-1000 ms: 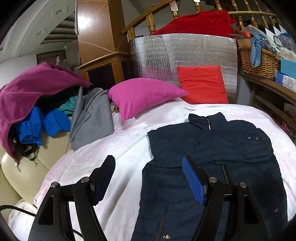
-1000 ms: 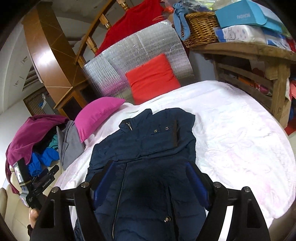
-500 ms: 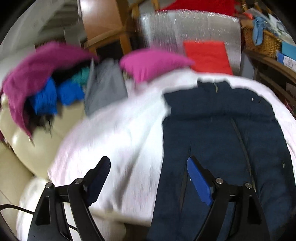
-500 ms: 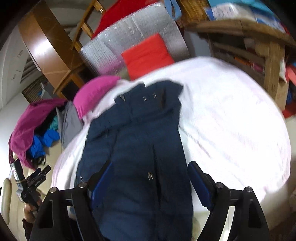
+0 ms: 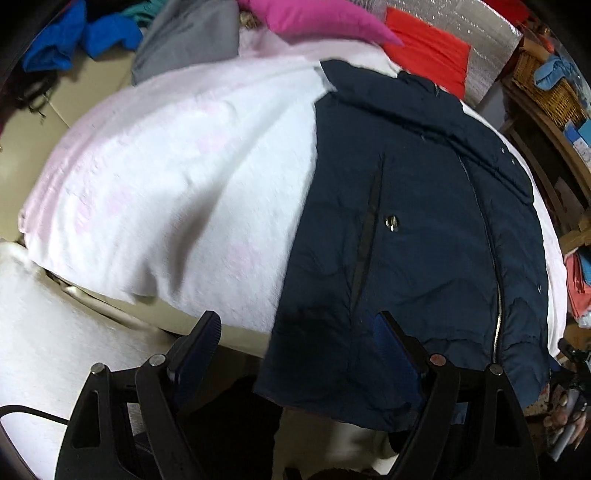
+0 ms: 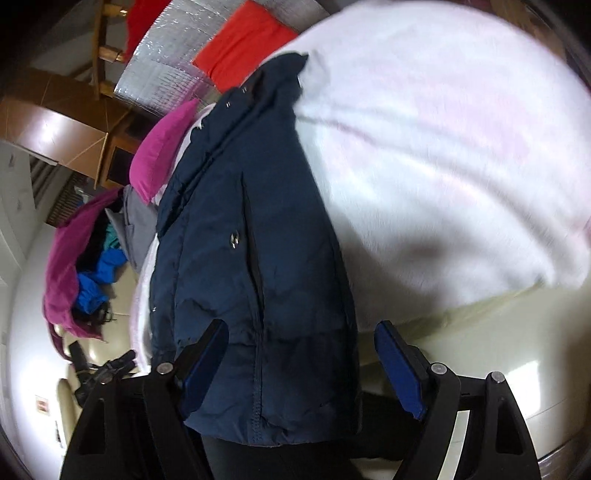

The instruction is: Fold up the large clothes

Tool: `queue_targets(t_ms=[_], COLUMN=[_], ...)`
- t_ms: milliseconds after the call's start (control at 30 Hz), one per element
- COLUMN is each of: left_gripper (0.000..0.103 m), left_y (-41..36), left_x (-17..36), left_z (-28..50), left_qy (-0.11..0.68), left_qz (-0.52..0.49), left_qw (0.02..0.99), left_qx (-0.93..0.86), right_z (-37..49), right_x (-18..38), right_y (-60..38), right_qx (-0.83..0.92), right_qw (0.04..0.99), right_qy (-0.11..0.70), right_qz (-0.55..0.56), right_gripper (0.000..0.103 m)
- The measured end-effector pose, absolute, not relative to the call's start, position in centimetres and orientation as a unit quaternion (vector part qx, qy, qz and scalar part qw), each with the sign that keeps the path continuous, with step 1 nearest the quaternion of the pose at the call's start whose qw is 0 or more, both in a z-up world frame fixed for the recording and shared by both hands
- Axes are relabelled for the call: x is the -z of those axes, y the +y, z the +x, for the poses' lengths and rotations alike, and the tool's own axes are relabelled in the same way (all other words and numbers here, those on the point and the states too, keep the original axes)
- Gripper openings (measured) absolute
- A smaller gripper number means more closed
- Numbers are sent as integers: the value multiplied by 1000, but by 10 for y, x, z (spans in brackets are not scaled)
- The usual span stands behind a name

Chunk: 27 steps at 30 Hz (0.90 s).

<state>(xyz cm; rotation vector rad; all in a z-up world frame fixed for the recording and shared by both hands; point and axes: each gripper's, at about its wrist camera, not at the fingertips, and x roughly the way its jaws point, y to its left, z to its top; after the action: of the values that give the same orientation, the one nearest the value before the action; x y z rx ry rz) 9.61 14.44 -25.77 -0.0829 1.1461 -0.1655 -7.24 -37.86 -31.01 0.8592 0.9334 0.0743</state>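
Observation:
A dark navy padded jacket (image 5: 413, 236) lies flat on a white and pink blanket (image 5: 177, 177), collar far, hem hanging over the near edge. My left gripper (image 5: 295, 354) is open, its fingers astride the hem's left corner, above it. In the right wrist view the jacket (image 6: 251, 258) runs down to its hem between the fingers of my right gripper (image 6: 301, 362), which is open around the hem's right corner. Neither gripper holds cloth.
A pink pillow (image 5: 317, 18) and a red pillow (image 5: 428, 48) lie at the far end. A pile of grey, blue and magenta clothes (image 6: 92, 258) sits to the left. A wicker basket (image 5: 546, 88) stands on a wooden shelf to the right.
Both grippers have pulled back and dropped from above the jacket's middle to its hem at the near edge of the bed. Both stay open.

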Motion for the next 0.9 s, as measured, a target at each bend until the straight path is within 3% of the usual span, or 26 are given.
queue_targets(t_ms=[100,167,267,433,567,600,633,667,733,800,900], left_gripper=[65,63,63,67,67,62,43,37,25,19,15], left_y=[143,146,146,136,130,128,127,128,126,123,119], left_x=[271,278,292,310,313,313,311,308,302,294,276], left_z=[99,100,103,101,98,97,95,97,98,97,95], left_qy=[563,577,607,636,637,636,632,630,622,614,598], left_qz=[-36,-49,-66,-66,-67,-70,-76,-80,-75,-77,-82], left_qw=[823,812,788,763,760,761,761,761,767,770,777], left_qx=[70,73,77,97,106,110,122,131,137,154,177], right_z=[-71,-71,-69,-67,-63,-62,-61,-60,-60,-60,-60], right_x=[325,333,338,338,345,345,346,346,340,327,303], right_y=[-371,-366,-361,-355,-358,-356,-354,-351,-347,-345,-345], right_qx=[-48,-59,-68,-71,-73,-75,-78,-82,-91,-90,-104], right_qw=[792,783,780,782,762,760,759,759,767,781,797], right_qy=[447,452,454,457,466,468,471,469,460,455,436], right_qz=[413,423,426,419,444,444,443,444,438,418,404], right_gripper=[84,82,58,57,65,65,65,64,41,25,22])
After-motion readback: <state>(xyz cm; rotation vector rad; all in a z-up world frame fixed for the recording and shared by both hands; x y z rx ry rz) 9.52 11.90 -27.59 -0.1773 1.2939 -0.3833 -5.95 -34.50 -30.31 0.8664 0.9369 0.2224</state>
